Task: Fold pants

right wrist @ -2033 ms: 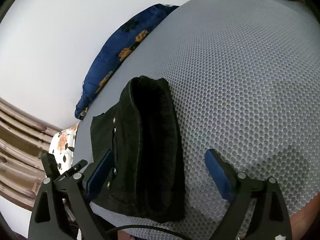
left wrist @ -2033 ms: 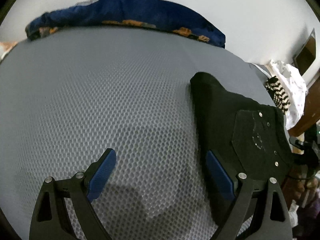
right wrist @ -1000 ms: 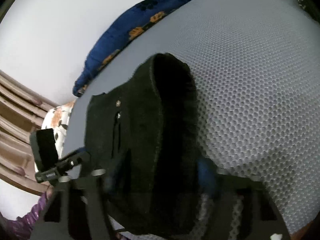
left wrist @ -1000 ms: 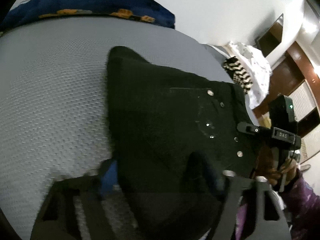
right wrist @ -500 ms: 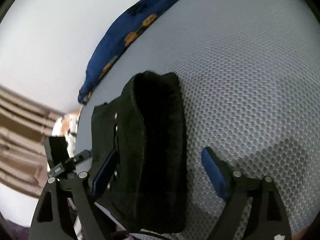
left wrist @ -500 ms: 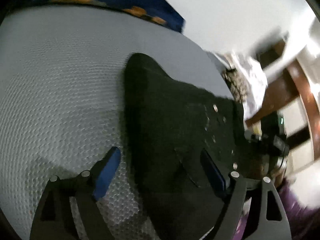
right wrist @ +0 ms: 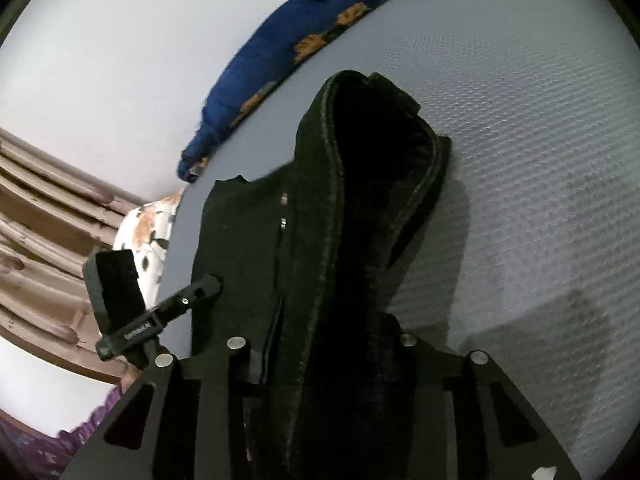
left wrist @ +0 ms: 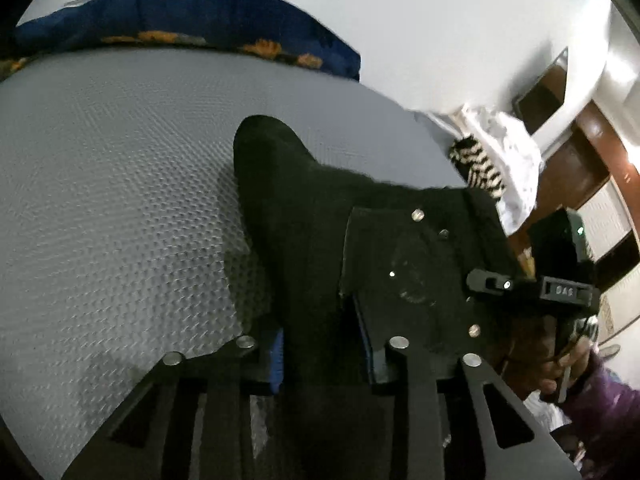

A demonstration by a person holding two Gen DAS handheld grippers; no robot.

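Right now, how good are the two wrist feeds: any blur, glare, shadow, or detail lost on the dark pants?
Left wrist: fisheye bends the mattress; black pants show almost no fold detail, only bright rivets; glare at the right edge. Right wrist: pants seams readable, interior crushed to black, a soft shadow on the mattress; blue pillow slightly smeared.

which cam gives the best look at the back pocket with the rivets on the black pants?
Left wrist. The pocket faces that camera, outline and metal rivets visible, just right of the left hand-held gripper, shut on the pants. The right wrist view shows the pants mostly as a folded edge, with a couple of studs and no pocket face.
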